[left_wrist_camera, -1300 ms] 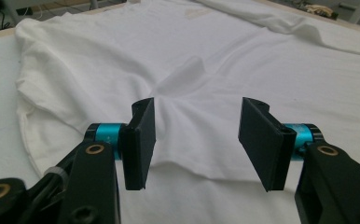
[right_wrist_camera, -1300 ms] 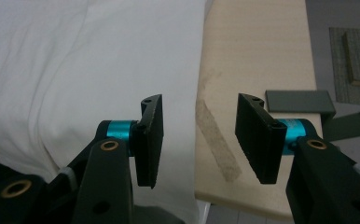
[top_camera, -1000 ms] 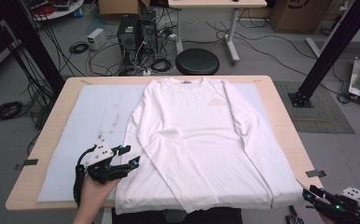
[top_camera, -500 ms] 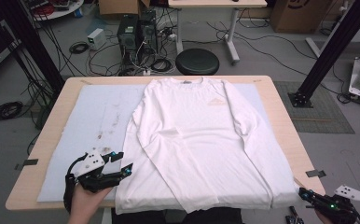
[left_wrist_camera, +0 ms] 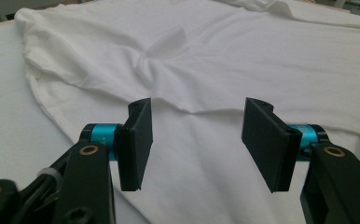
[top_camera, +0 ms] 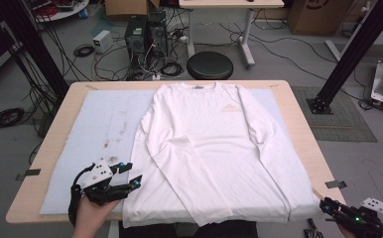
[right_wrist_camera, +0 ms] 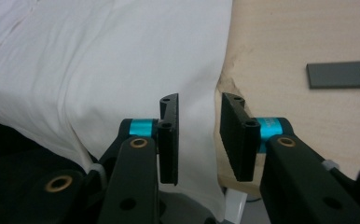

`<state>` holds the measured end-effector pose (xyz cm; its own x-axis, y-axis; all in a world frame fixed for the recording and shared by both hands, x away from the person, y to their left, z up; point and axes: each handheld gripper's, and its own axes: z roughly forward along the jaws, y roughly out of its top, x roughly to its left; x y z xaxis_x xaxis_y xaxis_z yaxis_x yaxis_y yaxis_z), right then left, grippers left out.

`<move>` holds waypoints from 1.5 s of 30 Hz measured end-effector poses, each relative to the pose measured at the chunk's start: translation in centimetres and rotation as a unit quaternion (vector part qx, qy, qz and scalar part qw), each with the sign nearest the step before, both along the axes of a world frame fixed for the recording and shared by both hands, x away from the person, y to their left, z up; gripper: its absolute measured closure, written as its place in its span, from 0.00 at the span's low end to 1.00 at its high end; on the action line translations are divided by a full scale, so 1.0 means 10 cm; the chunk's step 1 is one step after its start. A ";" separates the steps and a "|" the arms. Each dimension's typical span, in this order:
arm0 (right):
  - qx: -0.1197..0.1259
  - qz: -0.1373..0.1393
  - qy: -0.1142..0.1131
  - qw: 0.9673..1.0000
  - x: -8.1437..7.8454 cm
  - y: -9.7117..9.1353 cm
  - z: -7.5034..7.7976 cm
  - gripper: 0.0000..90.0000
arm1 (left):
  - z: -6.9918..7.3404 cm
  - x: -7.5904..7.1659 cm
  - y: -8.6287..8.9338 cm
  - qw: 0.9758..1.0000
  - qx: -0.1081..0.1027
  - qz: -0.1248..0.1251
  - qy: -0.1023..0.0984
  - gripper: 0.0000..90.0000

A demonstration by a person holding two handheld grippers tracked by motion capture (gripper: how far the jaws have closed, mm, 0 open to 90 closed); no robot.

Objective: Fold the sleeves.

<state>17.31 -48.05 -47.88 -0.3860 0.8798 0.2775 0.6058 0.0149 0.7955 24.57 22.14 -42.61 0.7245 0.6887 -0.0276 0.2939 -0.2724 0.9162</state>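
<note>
bare mat left of shirt, open tabletop right

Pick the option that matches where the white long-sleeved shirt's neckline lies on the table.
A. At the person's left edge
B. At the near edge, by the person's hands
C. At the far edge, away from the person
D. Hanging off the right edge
C: in the high view the white long-sleeved shirt lies flat with its neckline at the far edge of the table, its hem nearest the person.

The shirt lies on a mat covering the table (hem overhanging the near edge). A stool stands behind.
</note>
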 end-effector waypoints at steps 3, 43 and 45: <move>-0.026 0.003 0.005 1.000 0.00 0.04 -0.03 0.75 | 0.00 0.00 -0.01 1.000 0.004 -0.001 0.001 0.48; 0.022 0.223 -0.131 0.966 0.31 1.92 1.03 1.00 | 0.01 -0.02 -0.04 1.000 0.008 -0.016 0.002 0.48; 0.015 0.243 -0.128 0.961 0.35 2.12 1.02 1.00 | 0.01 -0.02 -0.05 1.000 0.008 -0.018 0.003 0.48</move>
<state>20.80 -26.88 -37.70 -0.8087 0.5712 0.1405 0.3169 0.2220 0.9221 24.34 21.66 -42.54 0.7486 0.6627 -0.0215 0.2890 -0.2968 0.9102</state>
